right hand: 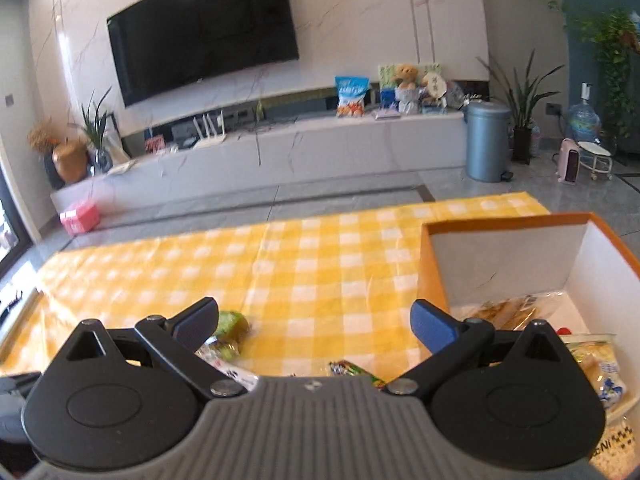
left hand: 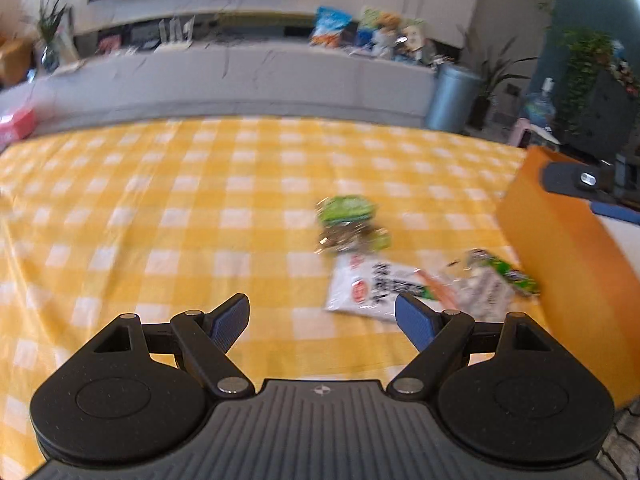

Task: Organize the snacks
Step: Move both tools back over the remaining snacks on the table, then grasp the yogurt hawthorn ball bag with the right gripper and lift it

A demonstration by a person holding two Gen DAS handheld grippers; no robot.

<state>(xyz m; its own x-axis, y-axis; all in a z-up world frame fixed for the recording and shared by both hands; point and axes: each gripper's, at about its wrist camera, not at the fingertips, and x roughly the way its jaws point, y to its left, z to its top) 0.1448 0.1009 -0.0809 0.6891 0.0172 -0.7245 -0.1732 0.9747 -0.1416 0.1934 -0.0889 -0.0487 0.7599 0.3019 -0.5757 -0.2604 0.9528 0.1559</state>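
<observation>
Three snack packets lie on the yellow checked cloth [left hand: 160,208]: a green packet [left hand: 348,220], a white packet with dark print [left hand: 372,288] and a clear packet with a green end [left hand: 492,280]. My left gripper [left hand: 322,320] is open and empty, just short of the white packet. An orange box [left hand: 560,248] stands to their right. In the right wrist view my right gripper [right hand: 314,324] is open and empty, beside the orange box [right hand: 432,264], which holds several snack packets [right hand: 508,310]. The green packet [right hand: 232,326] and the clear packet's end [right hand: 356,372] show below it.
Beyond the table is a grey floor, a long low TV bench [right hand: 320,148] with snack bags and a teddy bear, a wall TV [right hand: 204,28], a blue bin [right hand: 488,140], plants and a water bottle. The right gripper's body [left hand: 576,178] shows above the box.
</observation>
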